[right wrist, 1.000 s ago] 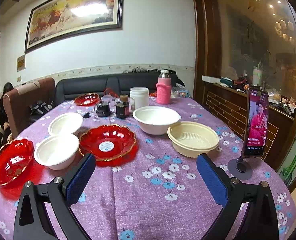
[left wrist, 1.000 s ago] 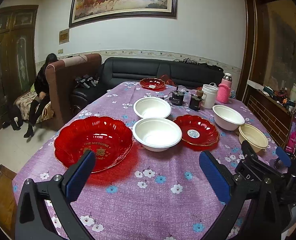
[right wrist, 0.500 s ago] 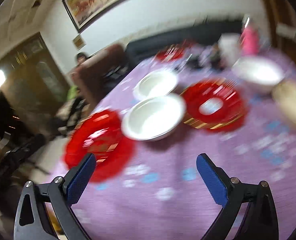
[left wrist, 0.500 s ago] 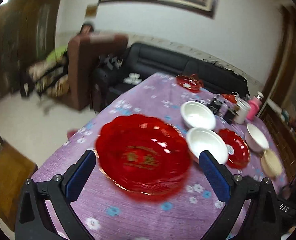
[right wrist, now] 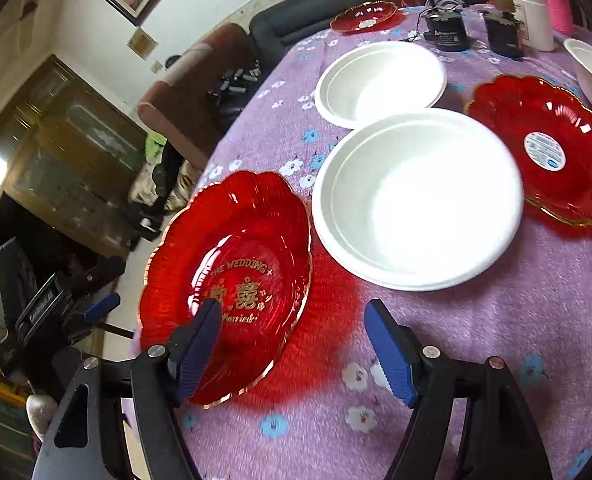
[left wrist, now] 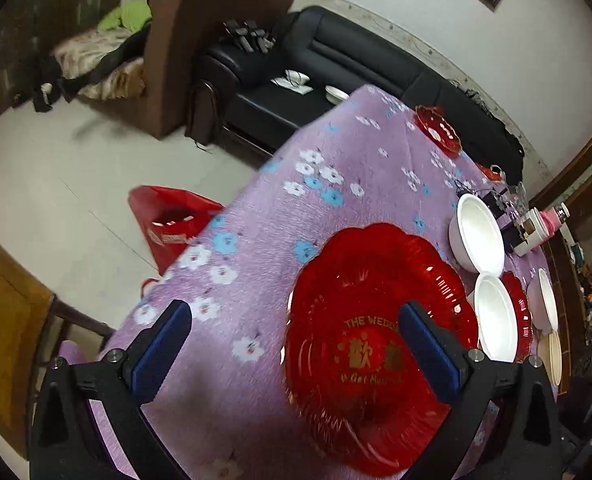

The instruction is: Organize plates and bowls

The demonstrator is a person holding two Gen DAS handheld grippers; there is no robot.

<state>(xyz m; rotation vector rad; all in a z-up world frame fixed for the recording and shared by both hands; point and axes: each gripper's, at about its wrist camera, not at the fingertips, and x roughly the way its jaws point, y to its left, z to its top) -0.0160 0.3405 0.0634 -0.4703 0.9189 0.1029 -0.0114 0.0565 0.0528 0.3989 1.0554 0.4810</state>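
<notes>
Red plate (right wrist: 232, 280) lies flat, gold lettering facing right gripper (right wrist: 294, 354).

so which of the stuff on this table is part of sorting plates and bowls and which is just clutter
For the job:
- big red scalloped wedding plate
- red scalloped plate with white sticker
- small red plate at the far edge
- near white plastic bowl
- far white plastic bowl

Just lying about:
- two black jars
- white tub
- red bag on the floor

Both wrist views steeply downward, close over the table (left wrist: 264, 208), sharing the large red plate (right wrist: 232, 264).
</notes>
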